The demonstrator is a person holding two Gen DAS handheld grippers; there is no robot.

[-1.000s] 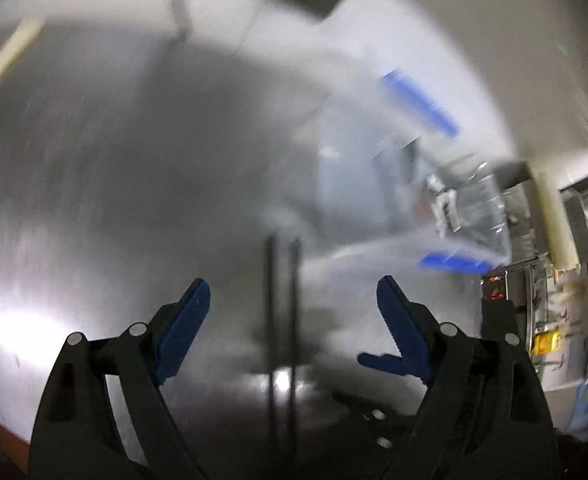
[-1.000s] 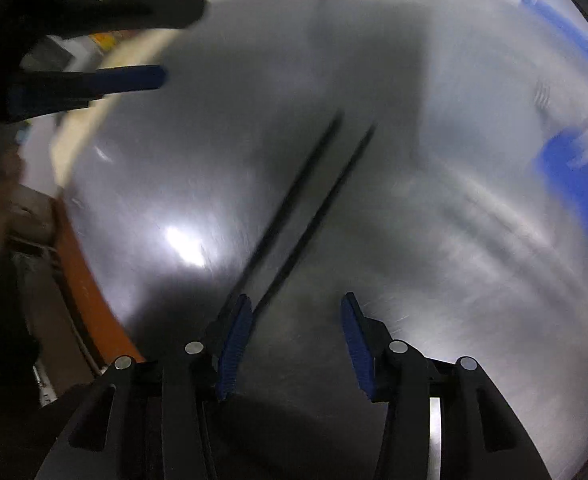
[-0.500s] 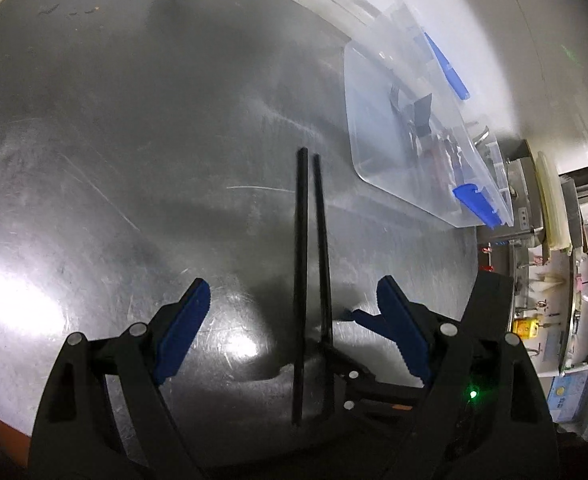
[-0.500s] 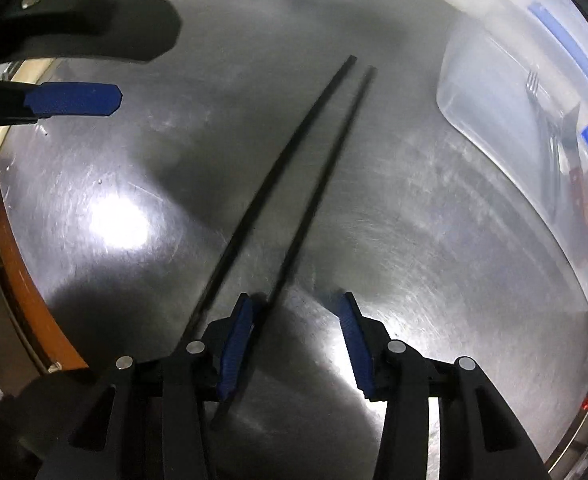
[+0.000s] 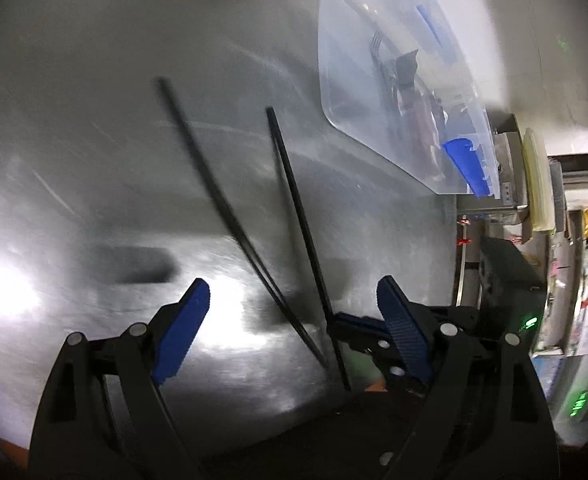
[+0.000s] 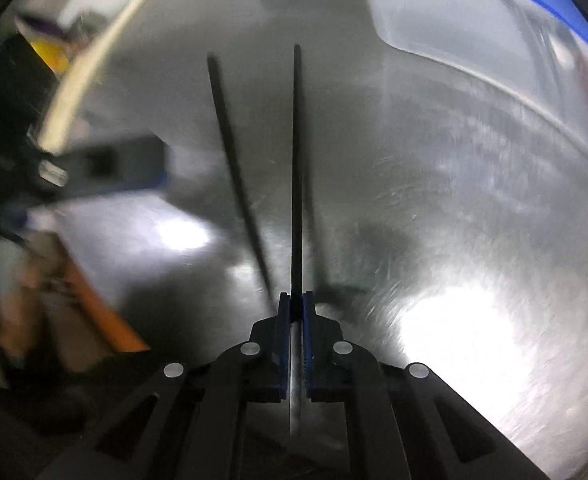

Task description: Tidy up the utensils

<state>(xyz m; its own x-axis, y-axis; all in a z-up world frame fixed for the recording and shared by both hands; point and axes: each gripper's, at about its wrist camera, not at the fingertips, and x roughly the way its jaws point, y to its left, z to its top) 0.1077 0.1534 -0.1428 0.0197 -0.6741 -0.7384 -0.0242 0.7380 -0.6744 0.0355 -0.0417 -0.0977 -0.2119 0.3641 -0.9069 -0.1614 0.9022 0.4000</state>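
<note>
A scratched steel desk (image 5: 94, 128) fills most of both views, with bright glare patches low in each frame. A clear plastic bin (image 5: 358, 80) with blue latches sits at the upper right of the left wrist view, on the desk; a fork (image 5: 378, 46) and other utensils, too blurred to name, lie inside it. The same bin (image 6: 454, 16) shows at the upper right of the right wrist view.

The left hand-held gripper (image 5: 290, 312) sits at the bottom of its frame with its blue pads spread wide, holding nothing. The right hand-held gripper (image 6: 294, 300) is clamped tight on one black chopstick (image 6: 296, 168), which runs straight up the centre of its frame. A second chopstick (image 6: 234, 168), blurred, slants just left of it; the two converge near the pads. Whether that one is also pinched cannot be told.
</note>
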